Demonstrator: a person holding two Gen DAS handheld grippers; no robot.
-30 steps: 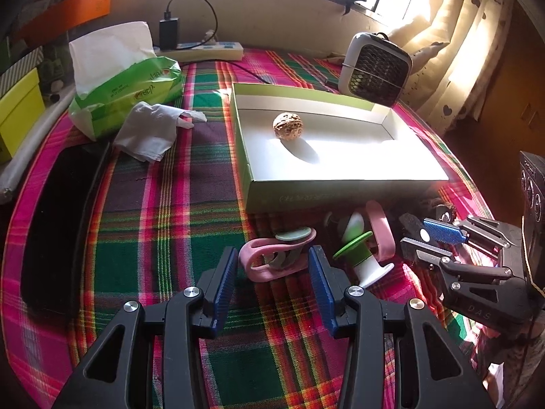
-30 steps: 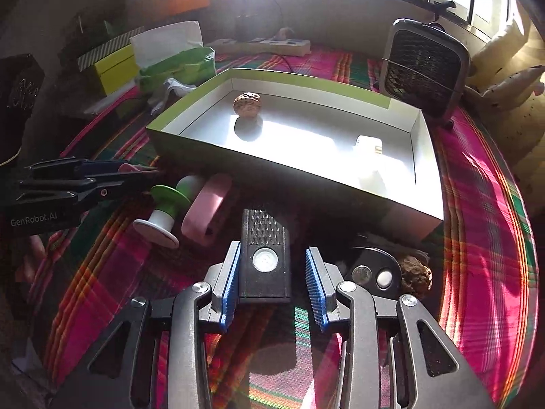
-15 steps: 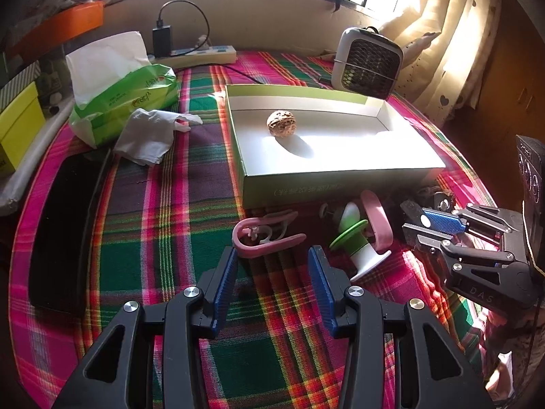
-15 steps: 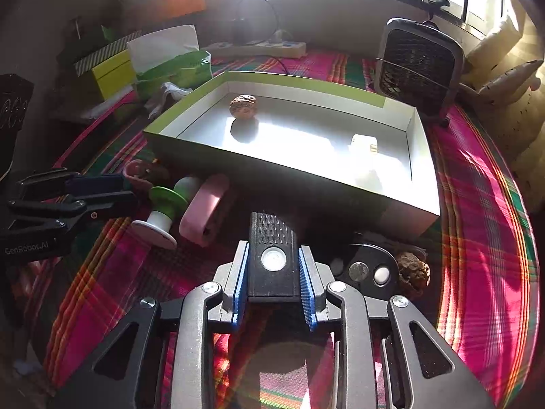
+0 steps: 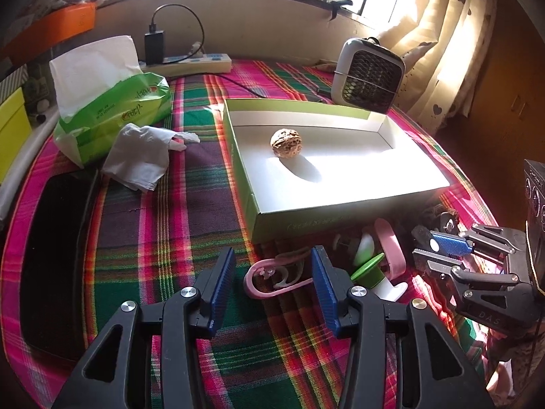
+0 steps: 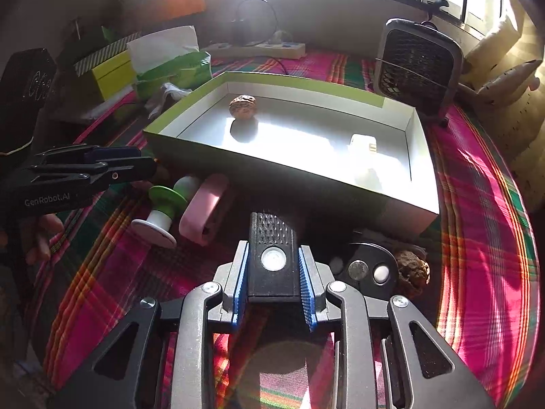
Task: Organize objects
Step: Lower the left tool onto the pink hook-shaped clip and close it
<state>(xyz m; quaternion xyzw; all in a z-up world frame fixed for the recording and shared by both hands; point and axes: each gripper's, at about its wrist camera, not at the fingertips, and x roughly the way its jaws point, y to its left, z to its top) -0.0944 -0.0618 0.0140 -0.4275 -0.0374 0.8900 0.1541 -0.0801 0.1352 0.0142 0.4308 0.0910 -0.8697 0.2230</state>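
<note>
In the left wrist view, the left gripper [image 5: 270, 281] is hanging over the plaid cloth [image 5: 143, 238] just in front of the near wall of the box [image 5: 306, 221]. Its jaws are opening, and the pink clip [image 5: 272, 277] is lying on the cloth between them, but the pads are not pressing on it. A walnut [image 5: 286, 142] is already sitting inside the box, toward its far left part. For a good grasp, I think this gripper should be coming lower and a little forward, so that the pads are meeting the thick loop of the clip and not its thin tail.

In the right wrist view, the right gripper [image 6: 272, 279] is holding a black flat device [image 6: 272, 259] with a round button; the blue pads are pressing on both its sides, just before the near wall of the box. A second walnut [image 6: 412, 271] and a round black thing [image 6: 369, 267] are lying to the right of it (very near, so a swing could be knocking them). To do this step well, the person should probably be lifting straight up first, clearing the box wall, and only then carrying the device over the white floor, away from the small white block [image 6: 363, 145] at the right inside.
</note>
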